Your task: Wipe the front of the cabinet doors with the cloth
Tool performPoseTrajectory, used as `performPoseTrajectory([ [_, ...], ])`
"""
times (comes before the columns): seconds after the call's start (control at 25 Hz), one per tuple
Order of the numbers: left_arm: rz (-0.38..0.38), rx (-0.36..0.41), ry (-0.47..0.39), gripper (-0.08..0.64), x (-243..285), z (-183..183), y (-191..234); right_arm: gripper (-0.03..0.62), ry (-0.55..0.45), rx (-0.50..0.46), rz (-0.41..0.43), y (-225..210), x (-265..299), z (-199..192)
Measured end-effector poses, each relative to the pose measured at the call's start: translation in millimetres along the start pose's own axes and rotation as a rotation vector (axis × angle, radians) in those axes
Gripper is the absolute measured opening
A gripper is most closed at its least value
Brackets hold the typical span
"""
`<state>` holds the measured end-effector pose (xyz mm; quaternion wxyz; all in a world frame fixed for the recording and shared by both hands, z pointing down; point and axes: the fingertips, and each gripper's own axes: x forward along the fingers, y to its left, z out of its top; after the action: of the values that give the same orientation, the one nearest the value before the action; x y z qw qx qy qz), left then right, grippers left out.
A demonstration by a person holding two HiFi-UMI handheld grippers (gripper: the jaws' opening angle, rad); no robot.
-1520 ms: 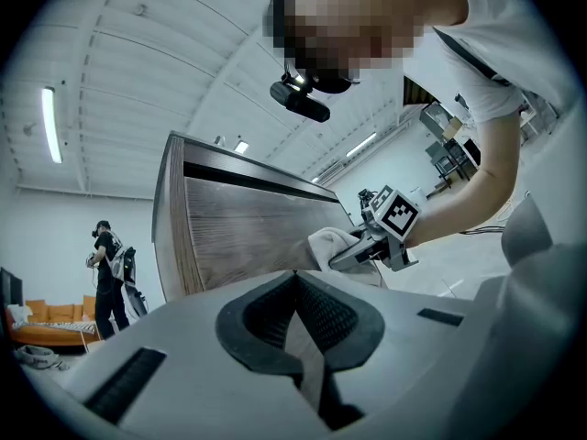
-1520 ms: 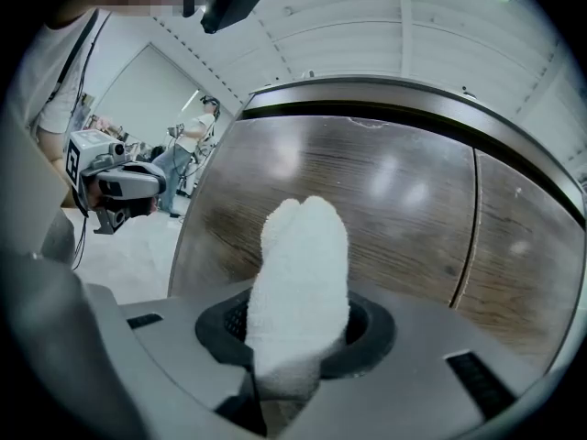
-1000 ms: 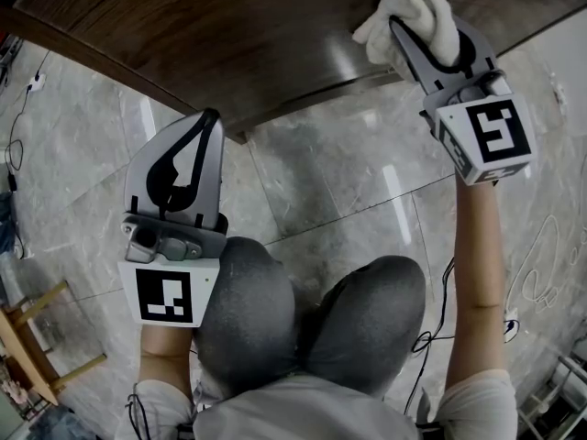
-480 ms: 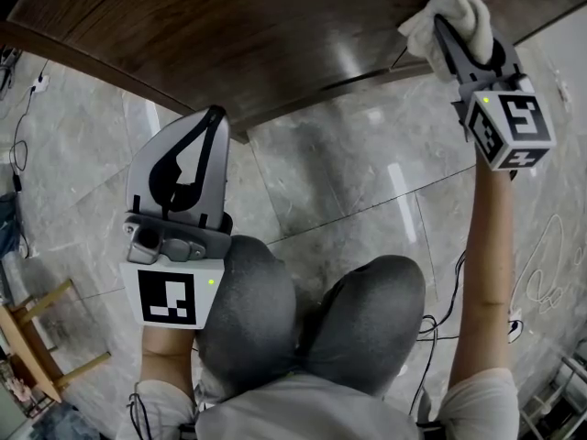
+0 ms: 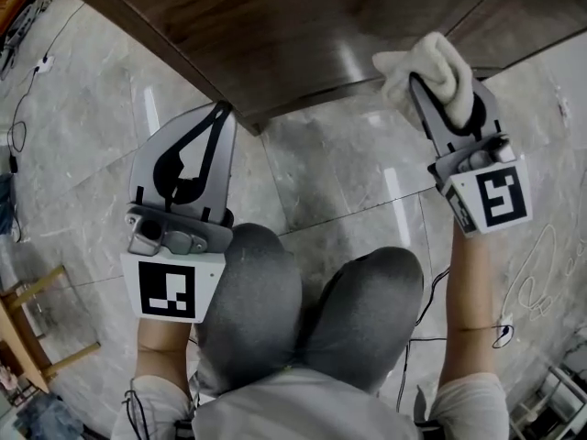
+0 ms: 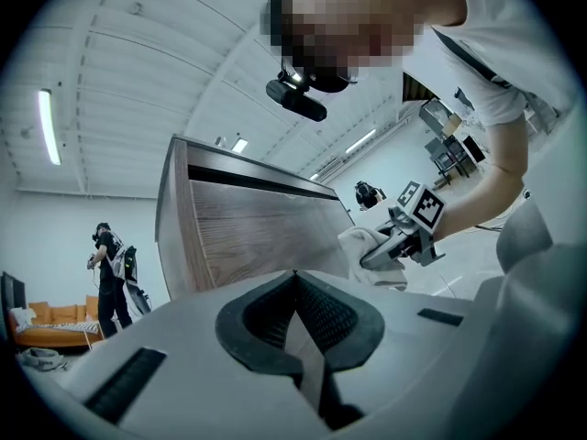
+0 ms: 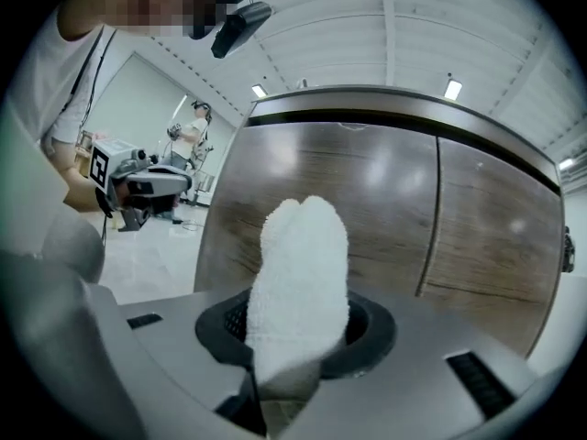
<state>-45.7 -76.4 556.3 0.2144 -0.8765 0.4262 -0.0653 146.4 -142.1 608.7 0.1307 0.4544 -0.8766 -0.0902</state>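
Grey marble floor (image 5: 348, 172) runs right up under the dark wood cabinet (image 5: 275, 35), and that is where your trouble lies. Your right gripper (image 5: 424, 90) is pinching the white cloth (image 5: 436, 58), which bulges out past the jaw tips. From the head view, the wad sits at the very bottom edge of the cabinet front, seemingly against the wood. Contact itself is hard to confirm from any view.

Working this low, a downward stroke could carry the cloth off the edge and onto the floor. It would then pick up grit and drag it back across the finish. Only a folded part of the cloth is clamped (the right gripper view shows most of it standing free above the jaws). Hard pressure or a quick sideways pull could therefore tug it loose or roll it aside, and bare jaw tips would meet the veneer.

Watch the vertical door seam (image 7: 429, 227) too, since a loose fold may snag there.

Your left gripper (image 5: 218, 113) has its jaws pressed together on nothing. It hangs just beside the cabinet's near corner, so a lean forward might knock it into the wood. Cables (image 5: 541, 273) lie on the floor to your right, near enough to catch if you shuffle that way.
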Motion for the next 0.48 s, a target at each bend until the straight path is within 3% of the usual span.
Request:
performPoseTrajectory([
  [0.2,0.024,0.001,0.021,0.018,-21,-6,17,0.135,-0.026,0.019,0.132,68,26,2],
  [0.36,0.044,0.008,0.046,0.018,-38,-20,33,0.135,0.027,-0.090,0.307,140,63,-12],
  [0.48,0.050,0.007,0.065,0.018,-48,-35,44,0.135,0.068,-0.133,0.388,183,89,-24],
])
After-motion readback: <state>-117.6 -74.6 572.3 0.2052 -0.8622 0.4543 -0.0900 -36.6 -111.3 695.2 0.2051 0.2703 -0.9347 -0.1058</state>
